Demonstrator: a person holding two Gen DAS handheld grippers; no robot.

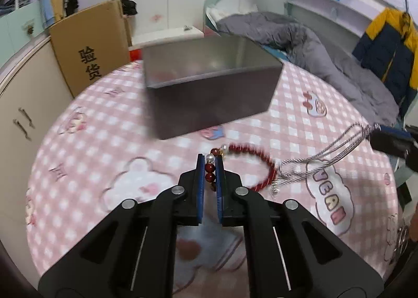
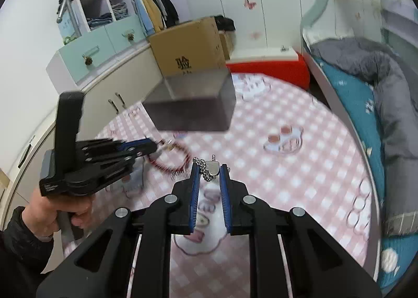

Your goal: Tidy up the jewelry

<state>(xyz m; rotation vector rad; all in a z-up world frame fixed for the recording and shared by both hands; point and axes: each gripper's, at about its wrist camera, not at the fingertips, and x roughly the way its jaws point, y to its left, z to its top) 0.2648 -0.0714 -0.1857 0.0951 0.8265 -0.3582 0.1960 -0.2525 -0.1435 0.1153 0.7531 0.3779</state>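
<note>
With the left gripper (image 1: 210,167) clamped on the string of round, glossy dark-red beads with a pearl spacer (image 1: 261,167), the sound move would be a slow straight lift so the loose loop trails free of the twisted silver cord necklace (image 1: 321,157) lying against it. That bracelet lies on the pink checked tablecloth (image 1: 86,167), near the open grey rectangular metal box (image 1: 209,83), probably its destination. Smooth hard beads can roll between ribbed blue pads, so a firm pinch matters. Meanwhile the right gripper (image 2: 210,168) is closed on a small polished silver pendant with a fine ball chain (image 2: 213,167), which dangles limply.
</note>
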